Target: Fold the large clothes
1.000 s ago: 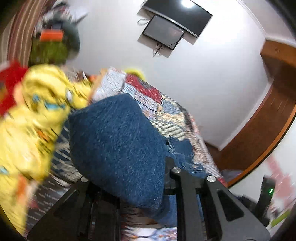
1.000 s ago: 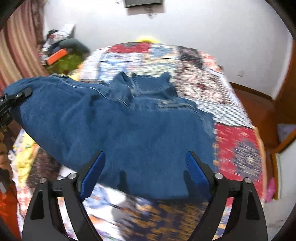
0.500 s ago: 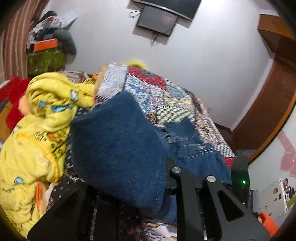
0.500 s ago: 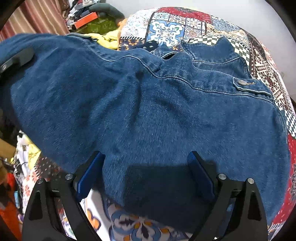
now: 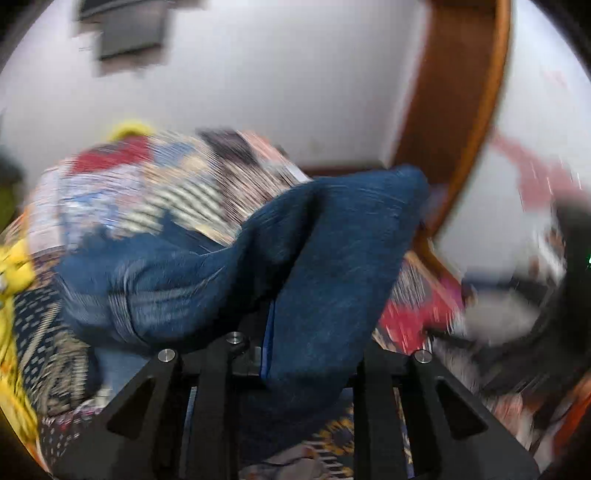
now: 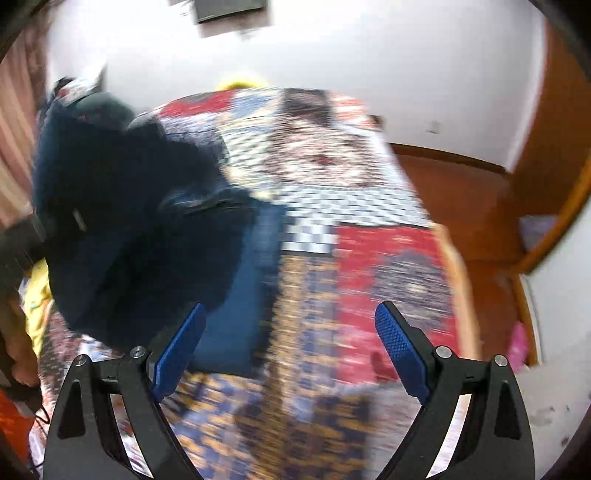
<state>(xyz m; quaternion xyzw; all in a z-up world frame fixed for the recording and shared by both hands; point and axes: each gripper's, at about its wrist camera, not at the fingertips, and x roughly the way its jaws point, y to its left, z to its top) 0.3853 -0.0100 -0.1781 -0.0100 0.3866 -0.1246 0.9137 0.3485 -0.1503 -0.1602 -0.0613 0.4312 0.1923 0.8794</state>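
Nearest, left gripper [image 5: 291, 354] pinched almost shut on a thick fold of the denim jacket [image 5: 332, 280], cloth bulging up between and over the black fingers. Rest of that blue garment draped away to the left across the patchwork quilt [image 5: 155, 184], blurred by motion. Yellow printed fabric [image 5: 11, 266] at the left edge, just beside the quilt.

Right gripper [image 6: 291, 350] spread wide, blue ribbed pads [image 6: 400, 352] apart with nothing between them, hanging above the quilt's orange and dark blue patches. Left pad near the jacket's lower edge; cannot tell whether touching. Jacket [image 6: 140, 229] bunched and lifted at the left of this view, dark folds hanging over a brighter blue panel lying on the quilt. Red patch and black-and-white checked patches to the right of it, bare of cloth.

Farther off, wooden floor [image 6: 461, 192] beyond the bed's right side, wooden door frame [image 5: 465, 110], white wall [image 6: 332, 48] with a dark mounted screen [image 6: 229, 9] at the top.
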